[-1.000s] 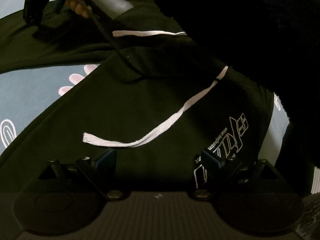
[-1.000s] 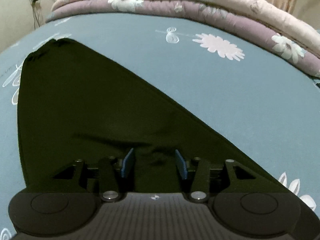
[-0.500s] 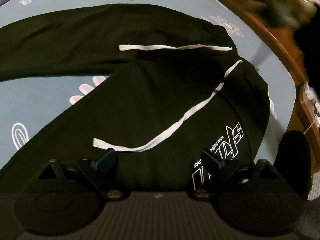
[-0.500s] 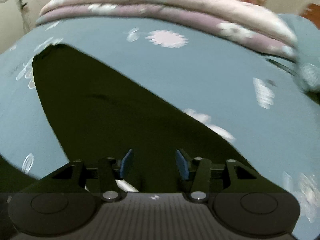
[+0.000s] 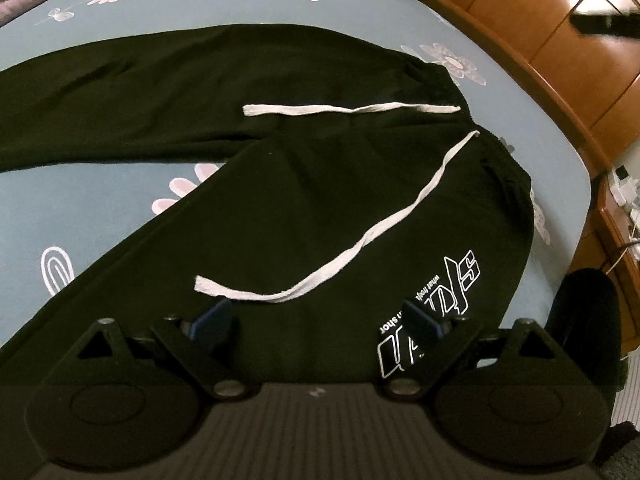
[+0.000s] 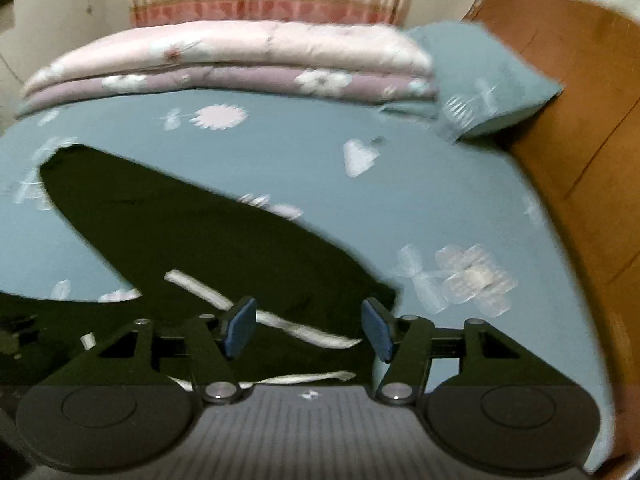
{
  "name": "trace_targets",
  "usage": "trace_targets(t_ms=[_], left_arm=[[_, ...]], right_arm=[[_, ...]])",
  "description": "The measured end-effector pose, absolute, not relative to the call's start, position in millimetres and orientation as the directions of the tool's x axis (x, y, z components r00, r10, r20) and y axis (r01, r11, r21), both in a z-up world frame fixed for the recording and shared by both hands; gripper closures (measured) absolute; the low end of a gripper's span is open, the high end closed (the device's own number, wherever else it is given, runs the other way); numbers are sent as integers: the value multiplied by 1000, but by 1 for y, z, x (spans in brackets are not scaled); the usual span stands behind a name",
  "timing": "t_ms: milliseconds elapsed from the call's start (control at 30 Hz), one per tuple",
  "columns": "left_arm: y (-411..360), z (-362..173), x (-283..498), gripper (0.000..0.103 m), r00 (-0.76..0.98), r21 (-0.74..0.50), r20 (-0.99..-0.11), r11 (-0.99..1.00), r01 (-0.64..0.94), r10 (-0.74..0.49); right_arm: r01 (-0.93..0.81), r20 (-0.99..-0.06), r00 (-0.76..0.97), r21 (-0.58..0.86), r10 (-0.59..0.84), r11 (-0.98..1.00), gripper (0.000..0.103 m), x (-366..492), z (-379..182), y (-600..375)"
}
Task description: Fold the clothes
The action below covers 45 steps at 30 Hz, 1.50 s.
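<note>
Garment: black fleece drawstring trousers (image 5: 304, 208), spread flat and unfolded on bed with blue flower-printed sheet (image 5: 100, 200); legs splayed in a V, sheet showing between them.
Waistband: at right of left wrist view, near wooden bed frame (image 5: 560, 80); two flat white cotton drawstrings (image 5: 348, 109) lying loose across the front.
Long axis: from waistband at right out to leg ends at left; near leg running diagonally under left tongs, far leg running to left edge of view.
Printed logo: white outline lettering (image 5: 448, 300) on near hip, just ahead of right-hand finger of left tongs.
Left tongs (image 5: 316, 320): spread wide, holding nothing, directly over near leg and hip.
Right tongs (image 6: 308, 328): spread wide, holding nothing, over waistband region with far leg (image 6: 180, 232) stretching ahead and leftward; view blurred.
Nearer tongs: left to near leg and logo hip; right to far leg and its side of waistband.
Background: folded pink and mauve flowered quilts (image 6: 224, 64), blue pillow (image 6: 488, 76).
Stage, as judged: fits trousers laid out for a lengthwise leg-on-leg fold.
</note>
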State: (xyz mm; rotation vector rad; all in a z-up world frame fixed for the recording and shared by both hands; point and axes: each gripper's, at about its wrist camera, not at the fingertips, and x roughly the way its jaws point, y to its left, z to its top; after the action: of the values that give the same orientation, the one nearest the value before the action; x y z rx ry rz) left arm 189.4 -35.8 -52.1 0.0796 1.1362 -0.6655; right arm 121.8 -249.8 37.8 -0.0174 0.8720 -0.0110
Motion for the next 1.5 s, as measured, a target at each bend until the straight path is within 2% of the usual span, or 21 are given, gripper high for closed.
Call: trace_targets(t_ms=[133, 500, 600, 767, 967, 1133, 1233, 1367, 1500], left_arm=[[-33, -53, 187, 11, 254, -266, -859, 812, 520, -444], [-27, -54, 191, 11, 253, -274, -860, 819, 504, -444], [-28, -54, 192, 11, 253, -273, -860, 817, 507, -444], [-32, -54, 190, 11, 252, -268, -861, 816, 513, -441], [-38, -54, 182, 11, 243, -260, -864, 805, 533, -440], [-41, -51, 176, 11, 248, -252, -862, 798, 548, -443], [-35, -45, 174, 11, 272, -258, -848, 803, 537, -454], [-21, -39, 176, 11, 300, -266, -837, 820, 506, -457], [-12, -38, 178, 11, 313, -271, -835, 834, 480, -452]], right_arm=[[-7, -797, 595, 126, 105, 992, 39, 132, -40, -247], [258, -811, 570, 330, 133, 908, 44, 152, -149, -304], [258, -800, 588, 329, 122, 908, 44, 141, -144, -298], [227, -775, 605, 390, 185, 892, 44, 107, -138, -276], [316, -841, 539, 259, 52, 912, 42, 63, -153, -275], [346, -868, 496, 226, 27, 911, 40, 66, -132, -261], [275, -848, 524, 253, 76, 928, 34, 67, -123, -236], [209, -867, 484, 248, 120, 946, 33, 69, -145, -201], [145, -857, 506, 195, 96, 970, 19, 54, -160, -177]])
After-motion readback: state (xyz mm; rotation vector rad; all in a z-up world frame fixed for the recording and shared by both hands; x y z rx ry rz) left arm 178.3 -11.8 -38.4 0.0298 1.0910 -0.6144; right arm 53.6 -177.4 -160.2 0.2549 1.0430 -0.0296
